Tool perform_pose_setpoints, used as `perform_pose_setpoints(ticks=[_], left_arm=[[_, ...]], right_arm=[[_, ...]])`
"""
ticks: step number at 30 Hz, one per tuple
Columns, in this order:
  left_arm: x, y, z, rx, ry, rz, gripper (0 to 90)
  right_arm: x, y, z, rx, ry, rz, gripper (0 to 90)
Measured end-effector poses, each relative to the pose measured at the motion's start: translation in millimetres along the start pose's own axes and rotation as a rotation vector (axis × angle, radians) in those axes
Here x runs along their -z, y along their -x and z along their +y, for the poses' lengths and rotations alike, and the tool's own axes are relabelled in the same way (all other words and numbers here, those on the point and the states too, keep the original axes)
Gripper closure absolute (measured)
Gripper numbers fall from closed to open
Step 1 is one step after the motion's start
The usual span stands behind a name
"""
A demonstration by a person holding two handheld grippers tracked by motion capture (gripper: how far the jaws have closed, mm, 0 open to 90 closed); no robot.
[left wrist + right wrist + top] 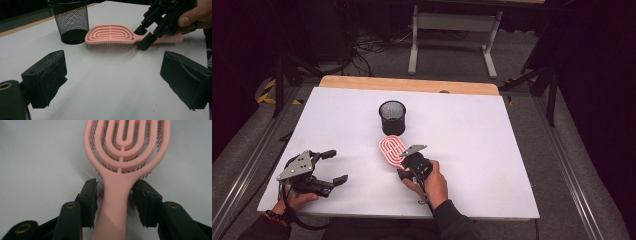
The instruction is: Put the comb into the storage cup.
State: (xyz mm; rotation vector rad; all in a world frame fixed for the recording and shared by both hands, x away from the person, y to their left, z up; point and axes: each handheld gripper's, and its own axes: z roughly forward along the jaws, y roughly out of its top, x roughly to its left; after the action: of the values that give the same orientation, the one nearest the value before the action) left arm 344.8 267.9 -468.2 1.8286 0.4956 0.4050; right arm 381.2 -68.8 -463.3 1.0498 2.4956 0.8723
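Note:
A pink hairbrush (391,148) (110,35) (125,150) lies bristles down near the middle of the white table top (472,130). Its handle points toward the person. My right gripper (404,169) (142,38) (115,195) is low over the table and open, one jaw on each side of the handle. A thin gap shows on the left side in the right gripper view. My left gripper (338,166) (115,75) is at the front left, open wide with only bare table between its jaws, facing the brush.
A black mesh cup (392,116) (72,21) stands upright just behind the brush head. A wooden strip (412,84) runs along the table's far edge. Beyond it on the floor are a grey table frame (452,30) and cables.

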Motion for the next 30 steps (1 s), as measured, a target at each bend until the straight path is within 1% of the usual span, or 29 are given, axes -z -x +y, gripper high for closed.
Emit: perform_pose_setpoints(ticks=[2, 4, 5, 6, 7, 10, 13, 17, 18, 20, 21, 22, 24, 26, 28, 30], left_arm=[[-0.7, -1.1, -0.1, 0.003, -0.002, -0.003, 8.1], [-3.0, -2.0, -0.7, 0.017, -0.007, -0.014, 8.3], [-3.9, -2.3, -0.6, 0.017, -0.015, -0.015, 8.4], [-3.9, -2.3, -0.6, 0.017, -0.015, -0.015, 8.6], [-6.4, -1.5, -1.0, 0.016, -0.027, -0.022, 8.6], [-10.4, 0.2, -0.8, 0.012, -0.043, -0.024, 8.7], [-13.1, 0.7, -0.2, 0.01, -0.064, -0.019, 9.9], [-14.1, 1.3, 0.0, 0.01, -0.066, -0.016, 9.8], [-14.1, 1.5, 0.3, 0.01, -0.063, -0.015, 9.8], [-14.0, 1.6, 1.0, 0.006, -0.065, -0.006, 9.9], [-14.0, 1.6, 1.0, 0.006, -0.065, -0.006, 10.0], [-14.2, 1.6, 1.5, 0.011, -0.062, -0.004, 10.0], [-14.4, 1.7, 1.9, 0.013, -0.06, 0.001, 10.0], [-14.7, 1.4, 3.2, 0.015, -0.057, 0.004, 10.0], [-15.1, 1.6, 3.9, 0.017, -0.057, 0.007, 9.9], [-15.2, 1.8, 4.4, 0.017, -0.056, 0.011, 9.8]], right_arm=[[-0.3, 0.2, 0.5, 0.01, -0.002, -0.007, 60.0], [-0.4, -1.5, 1.8, 0.033, -0.01, -0.015, 62.8], [-0.5, -2.6, 2.3, 0.046, -0.012, -0.017, 64.6], [-0.6, -3.5, 2.6, 0.061, -0.014, -0.011, 67.3], [-0.4, -3.9, 2.8, 0.073, -0.015, -0.005, 68.6], [-0.4, -5.2, 2.9, 0.098, -0.011, -0.009, 69.0], [0.1, -3.3, 1.1, 0.101, 0.004, 0.005, 69.1], [2.3, -2.2, -1.6, 0.102, 0.02, 0.008, 69.2], [6.5, -0.4, -2.9, 0.098, 0.047, 0.01, 69.3], [10.9, 0.8, -3.5, 0.095, 0.077, 0.014, 69.2], [10.9, 0.8, -3.5, 0.095, 0.077, 0.014, 69.2], [15.5, 1.9, -4.2, 0.1, 0.109, 0.01, 69.3], [19.9, 2.8, -5.0, 0.102, 0.136, 0.005, 69.3], [24.8, 4.3, -6.3, 0.107, 0.182, 0.008, 69.2], [28.7, 5.6, -7.0, 0.104, 0.211, 0.0, 69.2], [33.4, 6.9, -7.5, 0.11, 0.253, 0.004, 69.3]])
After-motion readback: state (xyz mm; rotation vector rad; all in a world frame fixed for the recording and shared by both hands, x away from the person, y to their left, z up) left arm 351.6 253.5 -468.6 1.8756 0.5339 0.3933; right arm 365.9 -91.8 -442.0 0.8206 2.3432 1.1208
